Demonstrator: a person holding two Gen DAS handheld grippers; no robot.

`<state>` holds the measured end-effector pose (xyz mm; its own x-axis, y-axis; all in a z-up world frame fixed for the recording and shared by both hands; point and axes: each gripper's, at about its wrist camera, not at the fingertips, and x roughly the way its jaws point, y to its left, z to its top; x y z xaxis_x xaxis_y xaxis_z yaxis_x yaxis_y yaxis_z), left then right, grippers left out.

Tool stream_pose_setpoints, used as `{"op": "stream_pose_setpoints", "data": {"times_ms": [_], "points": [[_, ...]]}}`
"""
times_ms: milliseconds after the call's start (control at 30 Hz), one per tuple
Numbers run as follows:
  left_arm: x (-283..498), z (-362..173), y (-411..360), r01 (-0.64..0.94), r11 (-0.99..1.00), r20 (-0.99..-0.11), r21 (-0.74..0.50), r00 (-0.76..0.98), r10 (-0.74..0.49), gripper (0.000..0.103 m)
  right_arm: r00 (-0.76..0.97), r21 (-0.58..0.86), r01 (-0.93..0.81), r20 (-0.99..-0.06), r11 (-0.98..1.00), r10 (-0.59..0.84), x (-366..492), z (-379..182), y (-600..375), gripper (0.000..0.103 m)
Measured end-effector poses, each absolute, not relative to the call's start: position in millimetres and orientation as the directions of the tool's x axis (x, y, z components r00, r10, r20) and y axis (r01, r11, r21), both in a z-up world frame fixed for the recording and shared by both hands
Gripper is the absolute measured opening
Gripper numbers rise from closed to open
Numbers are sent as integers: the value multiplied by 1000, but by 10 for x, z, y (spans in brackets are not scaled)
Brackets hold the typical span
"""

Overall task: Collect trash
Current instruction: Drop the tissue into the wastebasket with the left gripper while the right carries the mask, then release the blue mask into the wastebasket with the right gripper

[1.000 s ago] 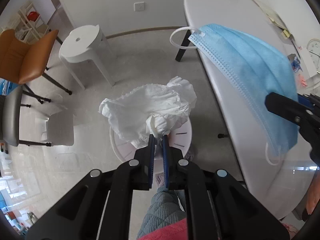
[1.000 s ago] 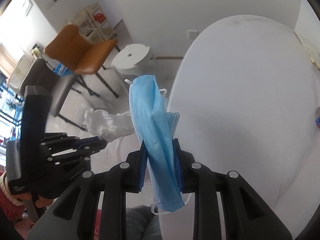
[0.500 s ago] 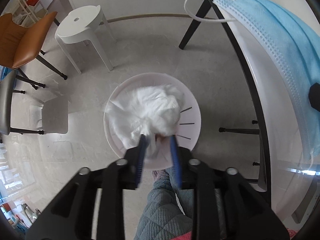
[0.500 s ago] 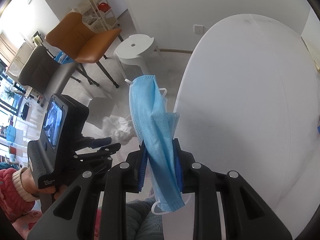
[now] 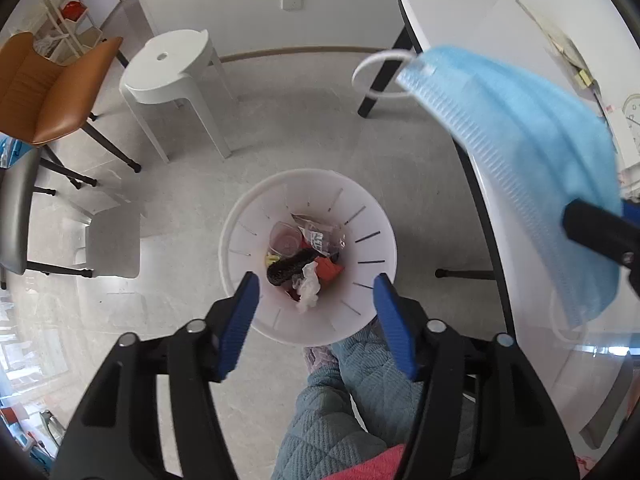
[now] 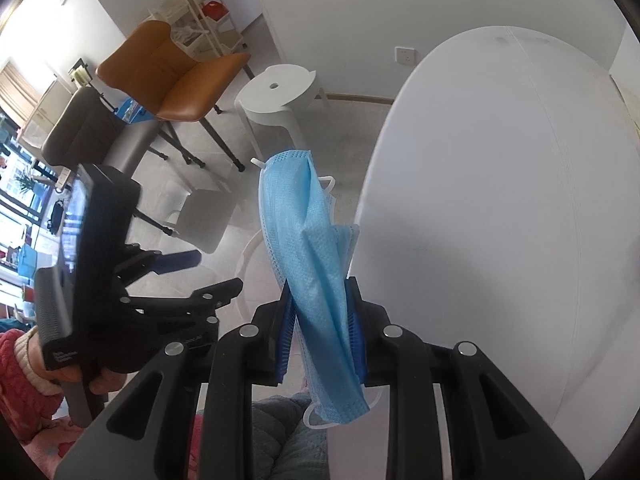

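The left hand-held gripper [image 5: 316, 304] is pointing steeply down over a white waste bin [image 5: 236, 236] standing on the pale floor [image 5: 300, 120], and its blue pads have just been spreading apart, with nothing between them now. Down in the bin, a crumpled white tissue [image 5: 309, 286] is lying among other rubbish: a clear plastic cup [image 5: 285, 239], a dark oblong piece [image 5: 290, 269], something red [image 5: 329, 268] and a crinkled clear wrapper [image 5: 320, 234]. The right hand-held gripper [image 6: 322, 330] is clamping a blue face mask [image 6: 310, 264] between its blue pads, the mask hanging folded lengthwise through the closed jaws, with its white ear loops [image 6: 316, 420] showing at the top and bottom ends. In the left wrist view the same mask [image 5: 520, 148] is hanging to the right of the bin and higher, in front of the edge of the white oval surface [image 5: 500, 32], one loop [image 5: 380, 76] curling out toward the floor. A person's quilted grey-blue trouser leg [image 5: 340, 412] and slipper [image 5: 318, 356] are standing just beside the bin's near rim. The person's left hand [image 6: 102, 380], in a red sleeve with a cream cuff [image 6: 28, 352], is gripping the left tool's handle. Farther off, a white plastic stool [image 5: 172, 76], an orange chair [image 5: 52, 88] and a grey chair [image 5: 24, 216] are standing on the floor, and papers and a clock face [image 5: 634, 108] are lying at the far side of the surface.
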<state>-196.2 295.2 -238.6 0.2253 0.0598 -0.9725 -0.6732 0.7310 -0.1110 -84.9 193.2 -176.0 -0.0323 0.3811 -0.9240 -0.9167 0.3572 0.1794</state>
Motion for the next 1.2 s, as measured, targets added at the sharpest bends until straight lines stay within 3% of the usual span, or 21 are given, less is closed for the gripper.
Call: {"op": "stream_pose_setpoints", "data": {"times_ms": [233,300,367,467,633,933,1200], "points": [[-2335,-2016,3136,-707,706,-963,-36,214,165,78,-128,239,-933,-919,268,373,-1110,-1912,2169,29],[-2431,-1954,3185,-721,693,-961,-3,193,196,81,-144,251,-933,-918,260,371,-1174,-1961,2252,41],[-2518,-1918,3231,-736,676,-961,12,179,212,83,-135,241,-936,-918,257,372,-1219,-1966,2301,60],[-2595,-1874,3273,-753,658,-961,13,172,216,84,-131,239,-938,-914,251,384,-1252,-1931,2325,68],[-2515,-1797,3234,-743,669,-960,6,184,213,84,-111,245,-924,-908,295,404,-1113,-1844,2232,72],[-1486,-1371,2751,-512,859,-917,-3,345,202,90,82,222,-802,-879,554,470,-258,-1418,1383,82],[-177,-1170,2020,-209,976,-889,-69,456,35,91,334,157,-539,-862,827,381,591,-1205,126,88]]}}
